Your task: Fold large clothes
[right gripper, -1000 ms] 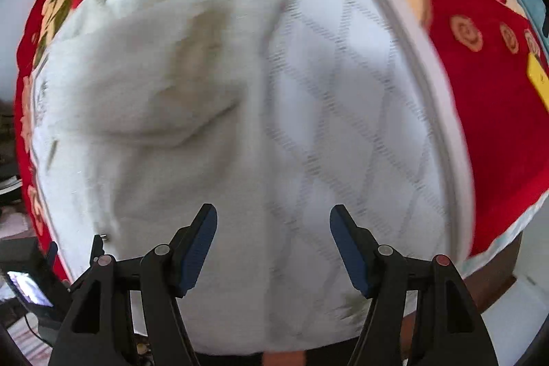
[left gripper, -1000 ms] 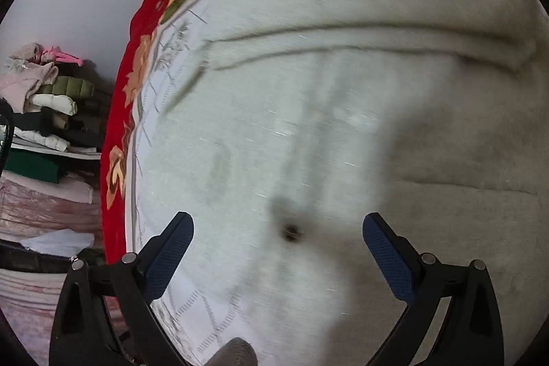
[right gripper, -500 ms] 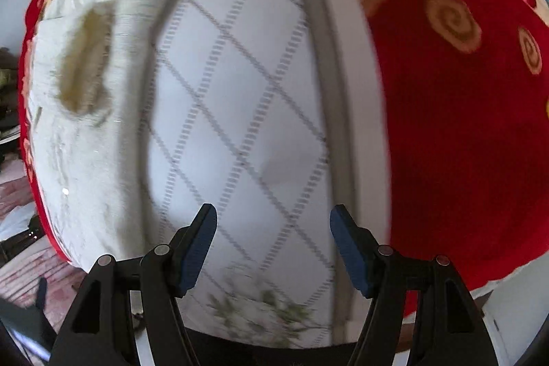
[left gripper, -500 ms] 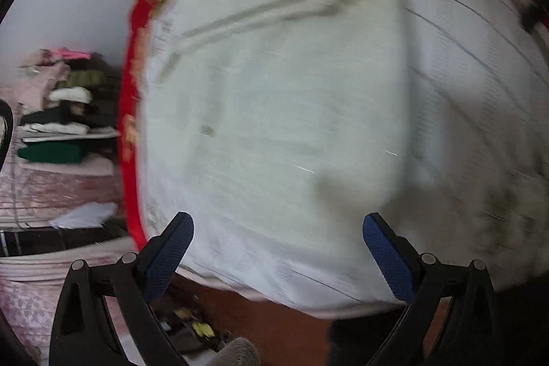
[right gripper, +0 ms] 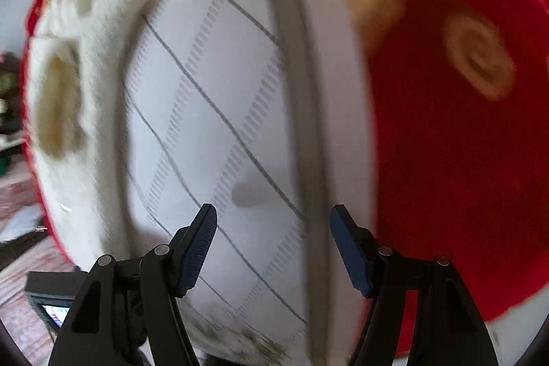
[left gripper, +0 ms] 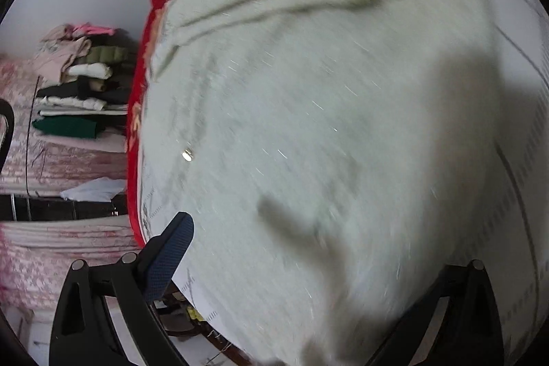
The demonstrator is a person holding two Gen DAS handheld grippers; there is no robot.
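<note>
The large cream-white fuzzy knit garment [left gripper: 308, 126] lay spread on a bed, over a white quilted cover with grey diamond lines [right gripper: 212, 91], with a red flowered blanket [right gripper: 446, 160] beyond that cover.

Half a second earlier the bed's edge and the floor below it had been seen under the left gripper [left gripper: 278, 228]. At this moment its view was filled by the garment, and the far blue pad was hidden behind a rise of the cloth. The near pad stood where it had stood before, so the jaws were judged to be apart and not yet clamped on anything.

The right gripper [right gripper: 272, 215] had been carried off the garment. A second earlier cloth had lain before it; now only the bare quilted cover lay between its parted jaws, and the garment was seen well off to the left in that view. It held nothing.

From this it was judged that a fold had not yet been started: the left side was being brought to the cloth for a grasp, while the right was still to find an edge.

The garment looked thick and soft, with long creases near its far end. A tan patch [right gripper: 55, 105] and a small shiny fastener [left gripper: 187, 155] were seen on it. Blur hid finer detail.
</note>
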